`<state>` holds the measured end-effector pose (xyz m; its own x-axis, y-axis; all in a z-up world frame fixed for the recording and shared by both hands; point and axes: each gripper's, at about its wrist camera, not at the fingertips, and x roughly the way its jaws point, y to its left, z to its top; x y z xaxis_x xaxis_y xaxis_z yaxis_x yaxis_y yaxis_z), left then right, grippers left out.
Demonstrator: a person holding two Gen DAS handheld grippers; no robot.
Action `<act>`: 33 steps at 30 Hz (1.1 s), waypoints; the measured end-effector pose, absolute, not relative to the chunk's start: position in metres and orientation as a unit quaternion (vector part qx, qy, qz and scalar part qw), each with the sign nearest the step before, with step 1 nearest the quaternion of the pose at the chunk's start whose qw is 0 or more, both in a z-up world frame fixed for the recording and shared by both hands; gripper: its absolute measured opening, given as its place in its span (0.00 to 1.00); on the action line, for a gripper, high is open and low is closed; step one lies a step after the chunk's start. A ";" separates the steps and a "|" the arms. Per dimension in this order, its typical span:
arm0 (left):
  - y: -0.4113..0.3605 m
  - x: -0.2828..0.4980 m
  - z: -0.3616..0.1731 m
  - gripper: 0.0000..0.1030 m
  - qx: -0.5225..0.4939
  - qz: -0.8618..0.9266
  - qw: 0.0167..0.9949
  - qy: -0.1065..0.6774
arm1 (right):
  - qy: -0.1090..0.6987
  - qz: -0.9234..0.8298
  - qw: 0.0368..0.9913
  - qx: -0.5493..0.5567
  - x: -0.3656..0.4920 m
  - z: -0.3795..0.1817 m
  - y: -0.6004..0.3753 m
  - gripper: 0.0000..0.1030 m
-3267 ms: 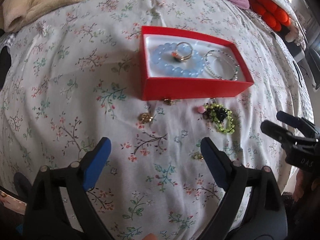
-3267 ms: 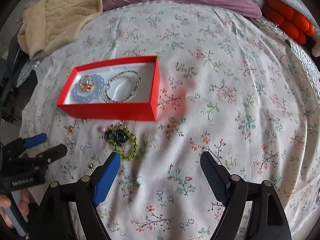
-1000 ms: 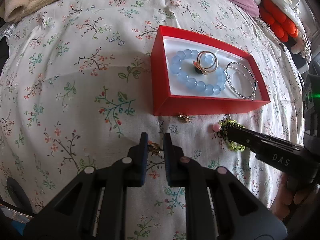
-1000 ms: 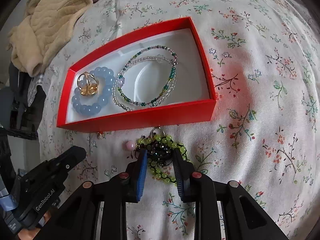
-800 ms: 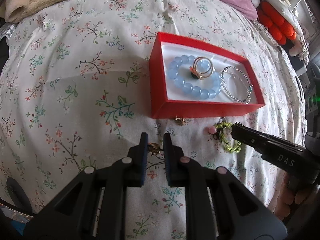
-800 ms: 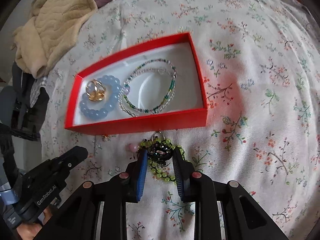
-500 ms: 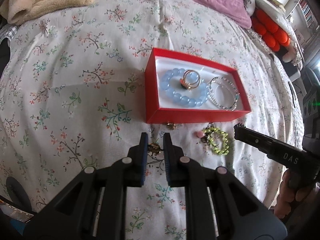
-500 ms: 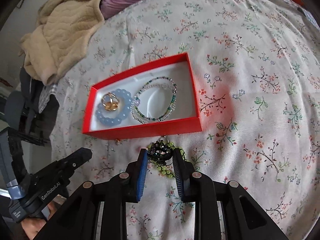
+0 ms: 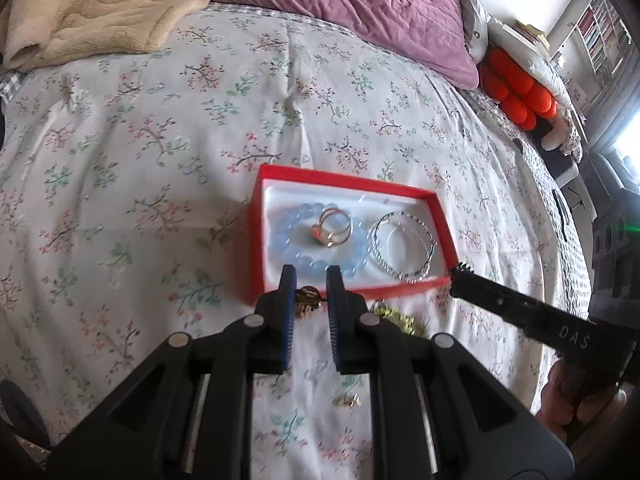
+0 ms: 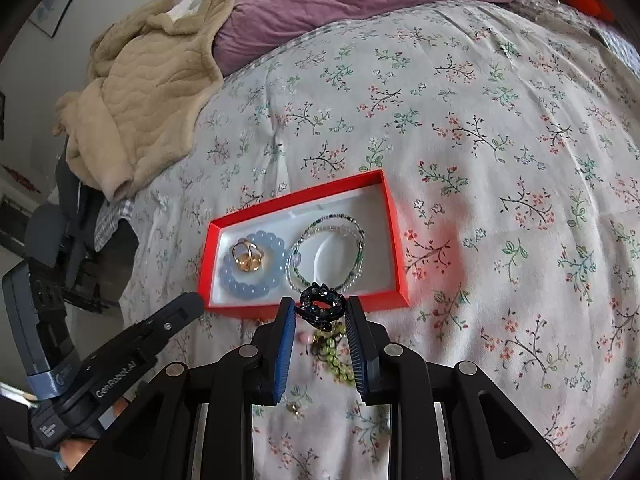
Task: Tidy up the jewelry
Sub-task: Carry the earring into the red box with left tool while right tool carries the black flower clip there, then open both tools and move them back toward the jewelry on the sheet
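Observation:
A red box (image 9: 256,240) (image 10: 394,240) with a white lining lies on the flowered bedspread. It holds a pale blue bead bracelet (image 9: 280,236) (image 10: 240,284), a gold ring (image 9: 334,232) (image 10: 248,258) and a thin beaded bracelet (image 9: 402,252) (image 10: 328,252). My left gripper (image 9: 310,294) is shut on a small gold earring (image 9: 307,295), held above the box's near wall. My right gripper (image 10: 320,308) is shut on a dark beaded ring (image 10: 322,305), held over the box's near edge.
On the bedspread in front of the box lie a green bead bracelet (image 9: 394,316) (image 10: 340,354), a pink bead (image 10: 305,337) and another gold earring (image 9: 347,401) (image 10: 295,408). A beige blanket (image 10: 148,92) and a purple pillow (image 9: 360,4) lie at the far side.
Both grippers closed on their pieces on the bedspread, lifted them and moved toward the box. The green bracelet stayed on the bedspread.

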<state>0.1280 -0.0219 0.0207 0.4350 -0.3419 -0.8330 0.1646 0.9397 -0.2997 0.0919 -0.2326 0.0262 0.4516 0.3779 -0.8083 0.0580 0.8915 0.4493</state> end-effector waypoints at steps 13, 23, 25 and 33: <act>-0.048 0.155 0.004 0.16 -0.059 -0.134 0.845 0.514 | 0.526 0.093 0.820 0.207 0.117 0.012 -0.221 0.25; -0.049 0.155 0.006 0.26 -0.059 -0.131 0.849 0.508 | 0.523 0.086 0.820 0.217 0.123 0.009 -0.224 0.31; -0.048 0.153 0.010 0.32 -0.057 -0.131 0.852 0.504 | 0.518 0.086 0.822 0.220 0.121 0.013 -0.226 0.49; -0.043 0.136 0.024 0.60 -0.055 -0.133 0.855 0.498 | 0.498 0.082 0.840 0.201 0.106 0.034 -0.233 0.55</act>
